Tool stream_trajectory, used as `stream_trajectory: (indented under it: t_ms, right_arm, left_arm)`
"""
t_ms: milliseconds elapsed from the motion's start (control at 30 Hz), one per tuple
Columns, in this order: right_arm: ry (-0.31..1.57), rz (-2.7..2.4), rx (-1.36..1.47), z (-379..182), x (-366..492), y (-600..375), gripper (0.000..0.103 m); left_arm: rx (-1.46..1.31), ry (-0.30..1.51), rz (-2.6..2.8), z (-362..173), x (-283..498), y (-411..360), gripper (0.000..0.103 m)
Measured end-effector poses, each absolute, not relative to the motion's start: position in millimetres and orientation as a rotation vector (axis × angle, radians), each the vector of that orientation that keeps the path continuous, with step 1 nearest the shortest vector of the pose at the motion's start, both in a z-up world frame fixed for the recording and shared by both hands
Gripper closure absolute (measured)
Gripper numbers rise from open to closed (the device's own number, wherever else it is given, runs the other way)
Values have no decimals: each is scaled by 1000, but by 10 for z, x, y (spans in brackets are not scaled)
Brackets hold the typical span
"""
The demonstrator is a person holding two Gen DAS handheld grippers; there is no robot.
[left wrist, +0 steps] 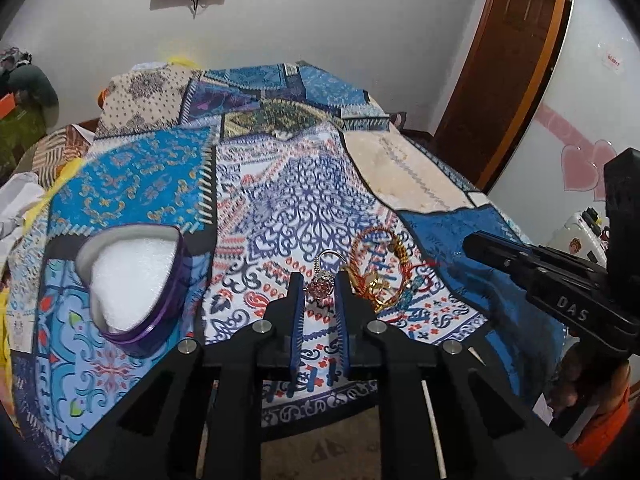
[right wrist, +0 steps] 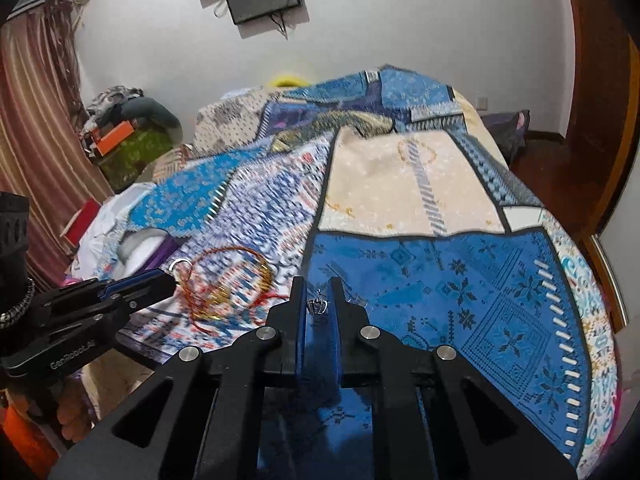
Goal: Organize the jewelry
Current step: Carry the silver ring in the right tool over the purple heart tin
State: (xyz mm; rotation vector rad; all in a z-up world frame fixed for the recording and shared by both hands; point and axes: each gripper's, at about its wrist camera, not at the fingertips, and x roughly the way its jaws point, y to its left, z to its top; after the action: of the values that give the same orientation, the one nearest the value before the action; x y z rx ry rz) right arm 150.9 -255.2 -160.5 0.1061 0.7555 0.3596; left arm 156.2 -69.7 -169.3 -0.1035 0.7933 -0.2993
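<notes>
Left tongs (left wrist: 319, 280) are down over the patchwork bedspread (left wrist: 280, 184), and between their blue pads sits a ring with a pink stone (left wrist: 320, 286). The pads flank the stone closely, but whether they actually pinch it or just straddle it I cannot tell; the band (left wrist: 332, 256) pokes out beyond the tips.

Just to the right of that ring lies a tangle of jewelry (left wrist: 380, 268): a reddish-gold twisted bangle, gold pieces and red cord heaped together. The individual pieces underneath are hard to separate, and a bit of turquoise shows at the lower edge of the heap.

Off to the left on the bedspread, a heart-shaped purple box (left wrist: 132, 280) stands open, white padding inside, well apart from the heap.

Over to the right wrist view: the right tongs (right wrist: 318, 300) are nearly closed, gripping a small silver crown-shaped charm (right wrist: 318, 306) right at the tips, above the blue patch of the bedspread. Whether it is a ring or a pendant is too small to make out.

In that same view the heap is smeared by motion blur, and the purple box is half cut off behind the left gripper's body. The bed's near edge drops out of sight beneath both grippers.
</notes>
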Motion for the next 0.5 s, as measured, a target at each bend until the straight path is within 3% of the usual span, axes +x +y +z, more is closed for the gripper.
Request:
stream_trajectory:
  t_ms: [500]
  right_arm:
    - [610,421,39,-1030,1278,-2175,94]
  left_arm:
    - [-128,628,-232,-1093,1229,-328,89]
